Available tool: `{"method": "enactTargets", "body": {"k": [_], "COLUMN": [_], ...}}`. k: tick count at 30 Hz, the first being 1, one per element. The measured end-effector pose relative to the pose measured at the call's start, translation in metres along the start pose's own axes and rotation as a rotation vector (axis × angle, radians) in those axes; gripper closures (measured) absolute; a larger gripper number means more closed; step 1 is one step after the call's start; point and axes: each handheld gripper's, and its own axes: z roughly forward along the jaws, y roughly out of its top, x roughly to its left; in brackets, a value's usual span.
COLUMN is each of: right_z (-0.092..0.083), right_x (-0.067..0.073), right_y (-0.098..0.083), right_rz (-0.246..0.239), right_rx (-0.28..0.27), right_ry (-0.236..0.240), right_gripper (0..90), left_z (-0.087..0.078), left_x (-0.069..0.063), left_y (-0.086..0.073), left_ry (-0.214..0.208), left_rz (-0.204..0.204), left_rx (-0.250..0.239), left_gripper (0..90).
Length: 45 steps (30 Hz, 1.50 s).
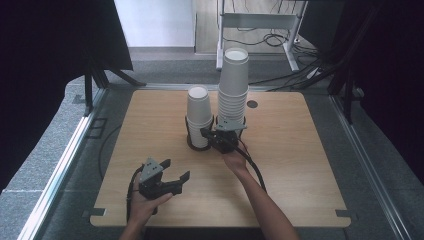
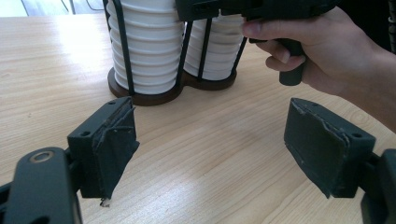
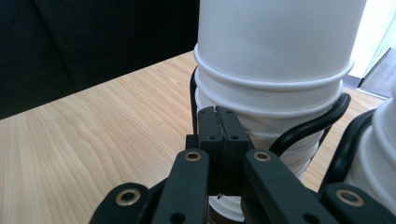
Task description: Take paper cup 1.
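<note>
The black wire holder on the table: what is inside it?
The holder keeps two stacks of white paper cups, upside down: a short stack and a tall stack. Its brown wooden base shows under them. The lowest cups' rims are hidden behind that base.

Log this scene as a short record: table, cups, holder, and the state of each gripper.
table: wooden top
short cup stack: white, in black wire holder
tall cup stack: white, beside the short stack
left gripper: open, empty, near the table's front edge
right gripper: shut, nothing between the jaws, at the short stack's side
</note>
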Motion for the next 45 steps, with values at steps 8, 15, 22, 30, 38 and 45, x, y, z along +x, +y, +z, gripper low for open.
{"method": "enactTargets", "body": {"k": [8, 15, 22, 30, 38, 45], "right_z": [0.006, 0.002, 0.002, 0.002, 0.0, -0.001], "right_x": [0.002, 0.004, 0.0, -0.003, -0.006, -0.008], "right_y": [0.0, 0.005, 0.005, 0.006, 0.005, 0.006], "right_rz": [-0.007, -0.005, 0.006, -0.001, 0.024, 0.037], "right_rx": [0.008, -0.007, 0.005, 0.018, -0.002, -0.005], "right_ry": [-0.007, -0.007, -0.003, 0.019, 0.024, 0.033], "right_gripper": [89.8, 89.7, 89.6, 88.4, 88.8, 89.0], "left_z": [0.003, 0.005, 0.005, 0.012, 0.025, 0.041], "left_x": [0.001, 0.001, -0.003, 0.0, 0.017, 0.028], "left_y": [-0.004, -0.006, -0.001, 0.019, 0.059, 0.078], "left_ry": [0.01, 0.011, -0.017, -0.021, 0.091, 0.095], "left_rz": [0.01, 0.008, 0.007, 0.02, 0.019, 0.008], "left_rx": [0.019, 0.028, 0.02, 0.018, -0.014, -0.021], "left_gripper": [17.2, 17.2, 16.7, 15.1, 14.5, 14.4]}}
